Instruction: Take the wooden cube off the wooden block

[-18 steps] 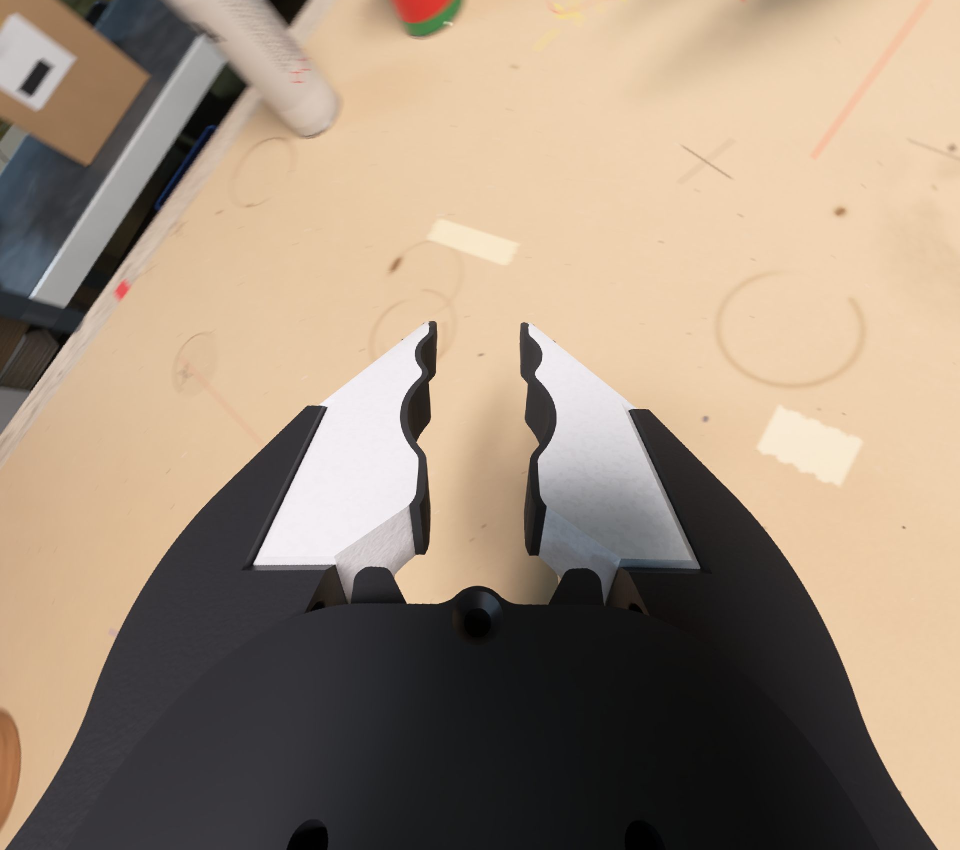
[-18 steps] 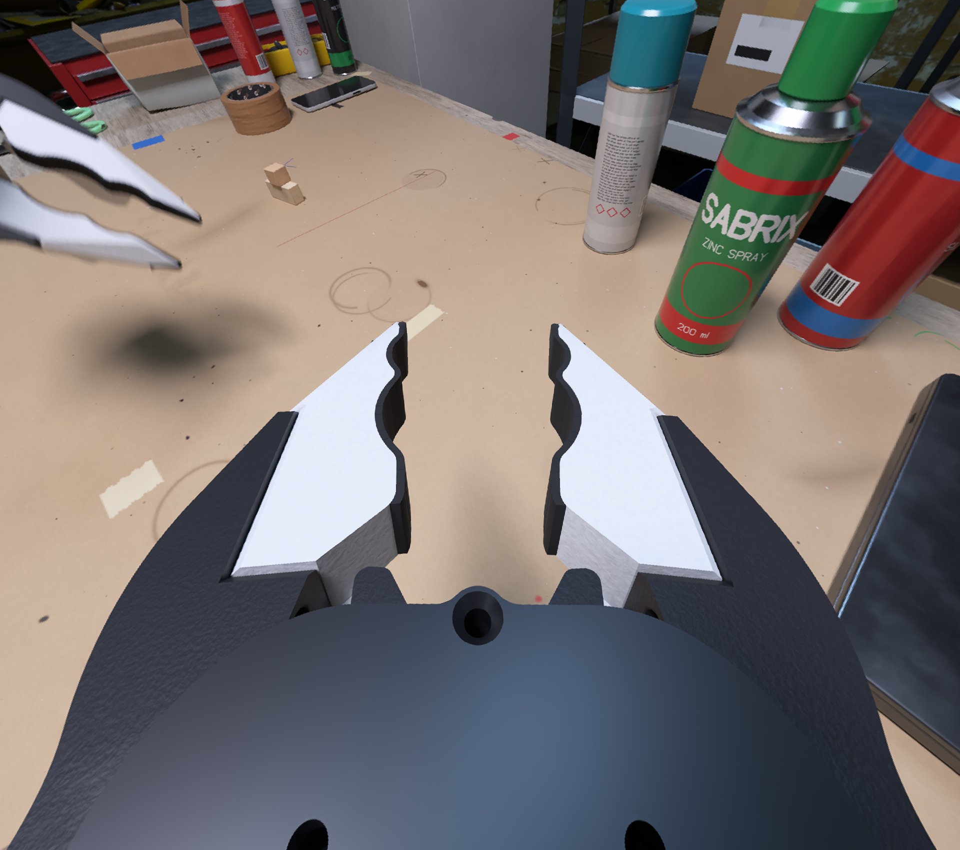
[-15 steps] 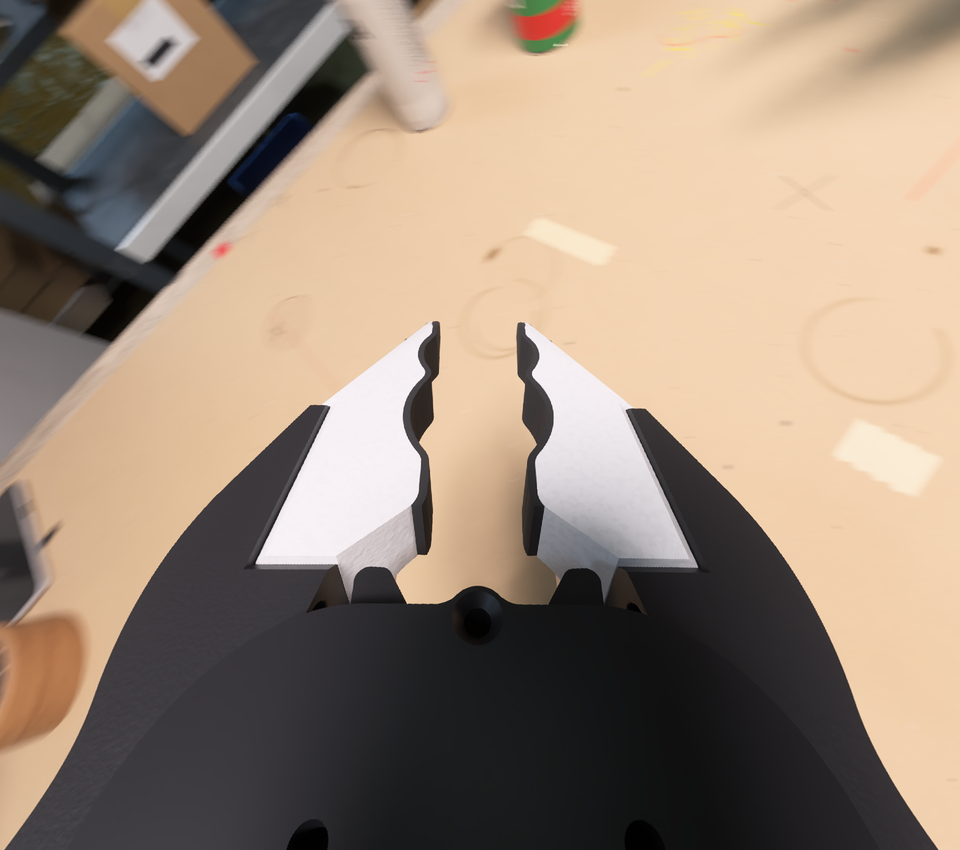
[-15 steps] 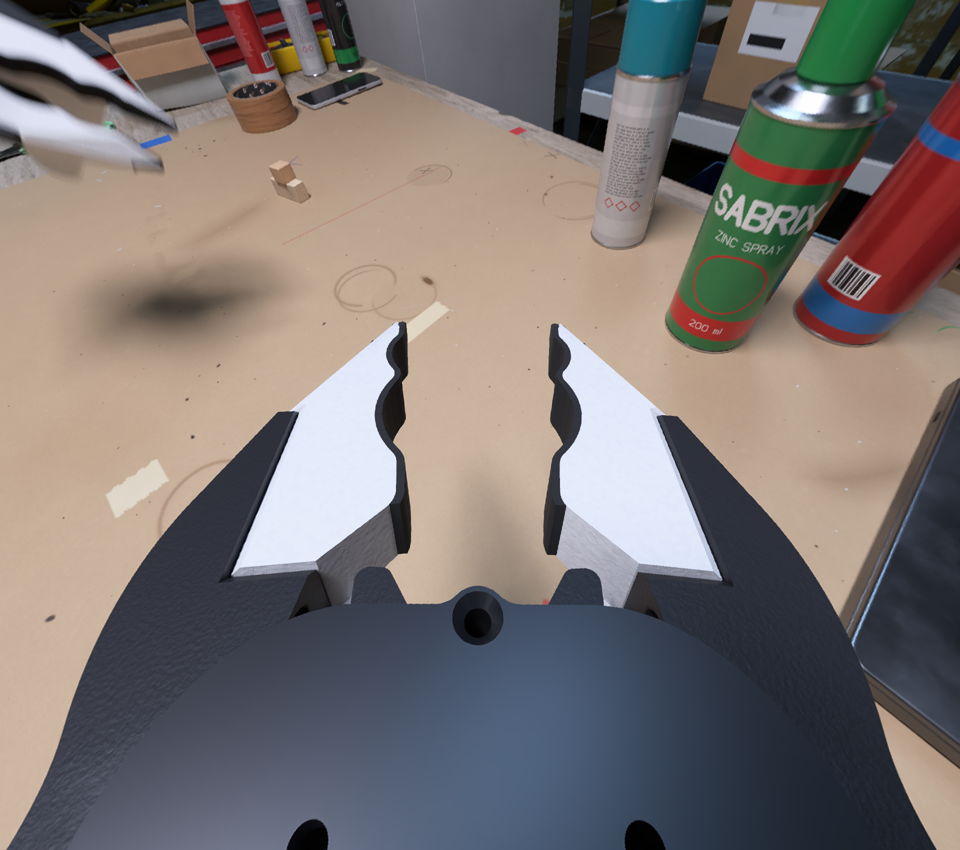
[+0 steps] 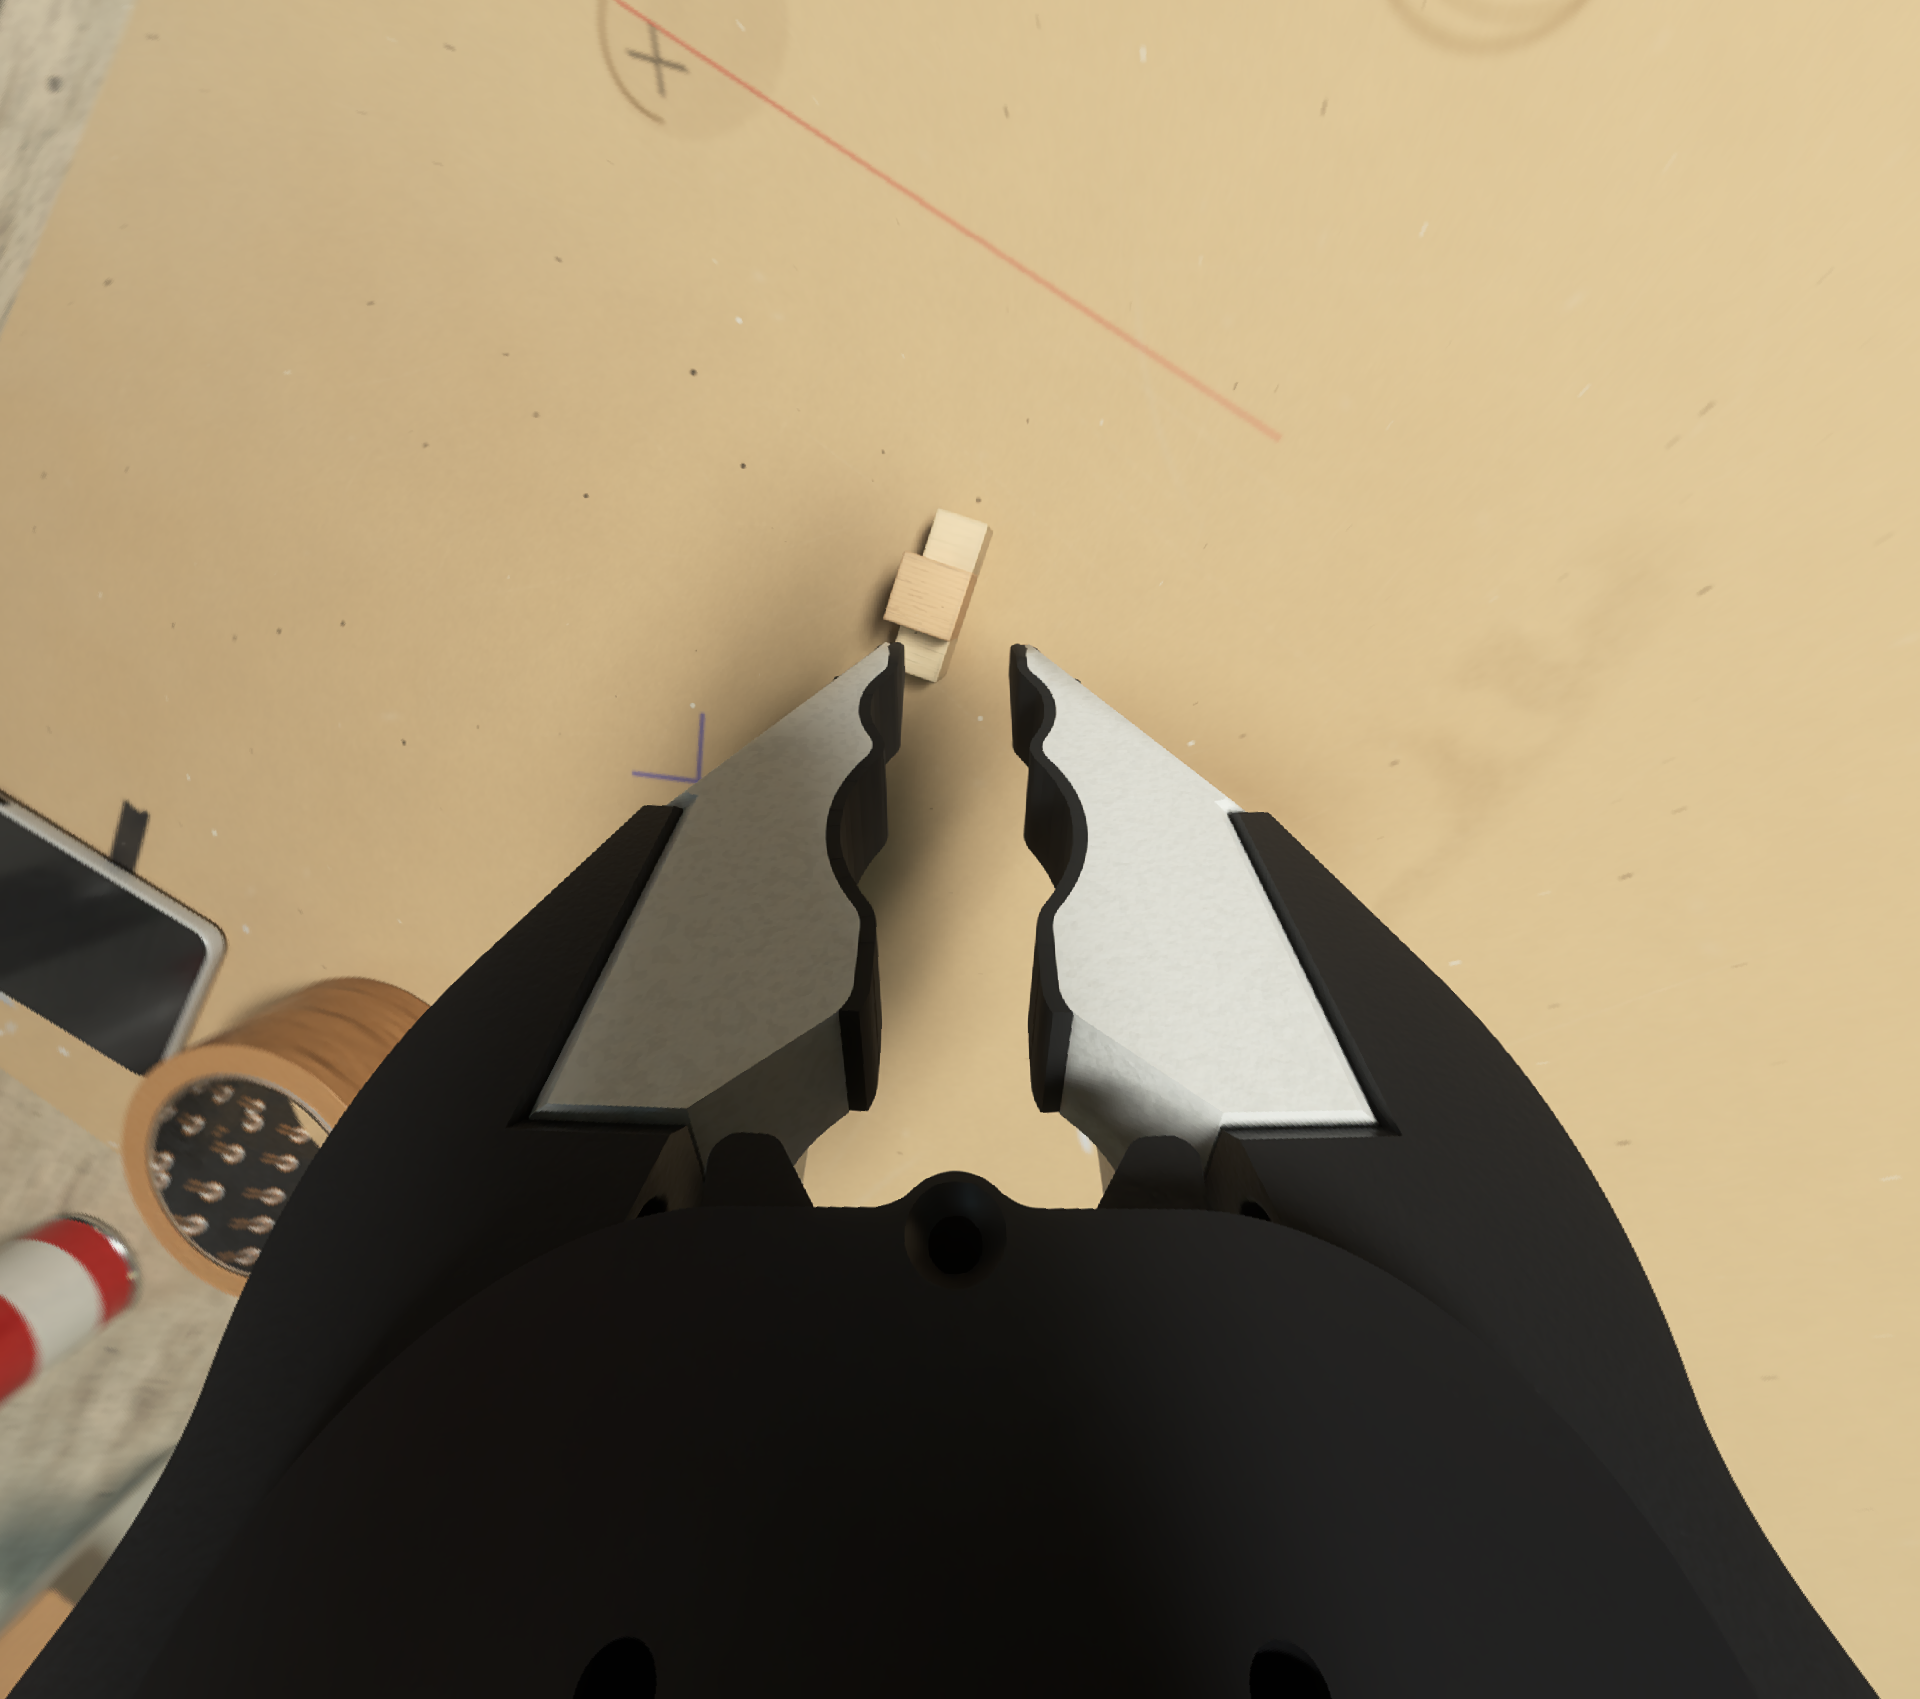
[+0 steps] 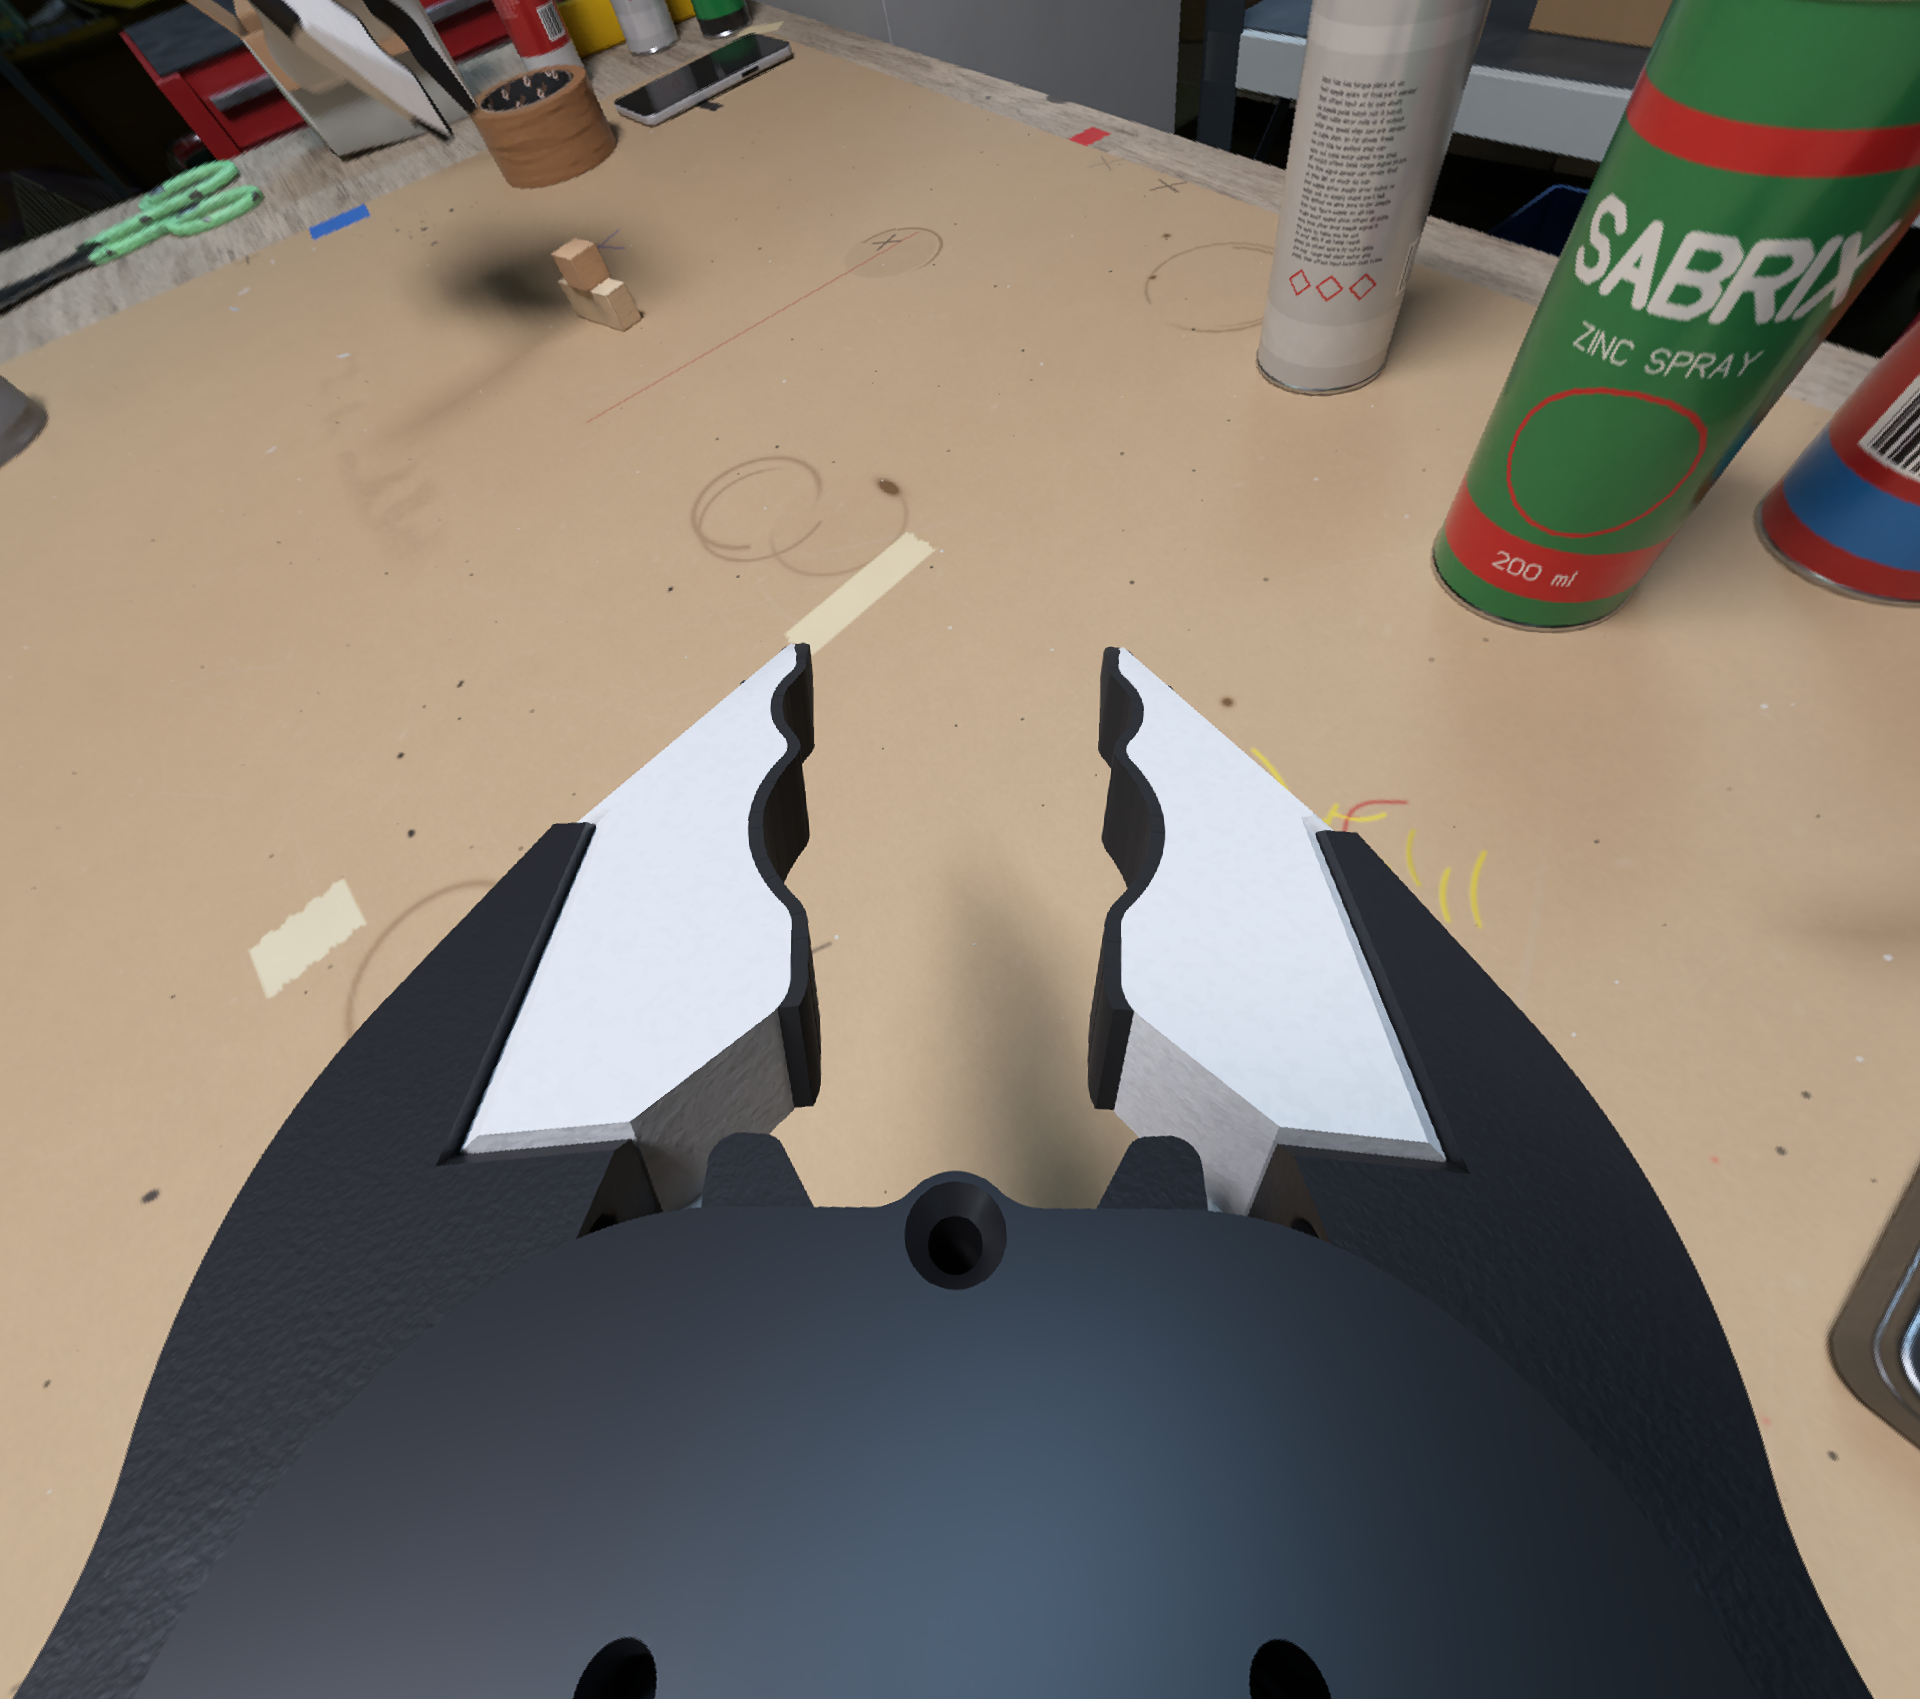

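A small wooden cube (image 5: 925,595) sits on top of a longer wooden block (image 5: 958,535) lying on the tan table. In the left wrist view I look almost straight down on them. My left gripper (image 5: 954,660) is open and empty, high above the table, with the stack showing just beyond its left fingertip. In the right wrist view the cube (image 6: 579,260) and block (image 6: 615,304) stand far off at the upper left, with the left gripper (image 6: 436,106) hanging above and left of them. My right gripper (image 6: 954,662) is open and empty over the table's middle.
A tape roll (image 5: 234,1119), a phone (image 5: 94,932) and a red and white can (image 5: 52,1306) lie left of the left gripper. In the right wrist view a white can (image 6: 1361,195), a green can (image 6: 1683,278) and a red can (image 6: 1860,496) stand at right, and green scissors (image 6: 166,215) lie far left.
My left gripper has swung away from the spray cans toward the far side and now hangs over the cube and block. The right gripper has shifted only slightly.
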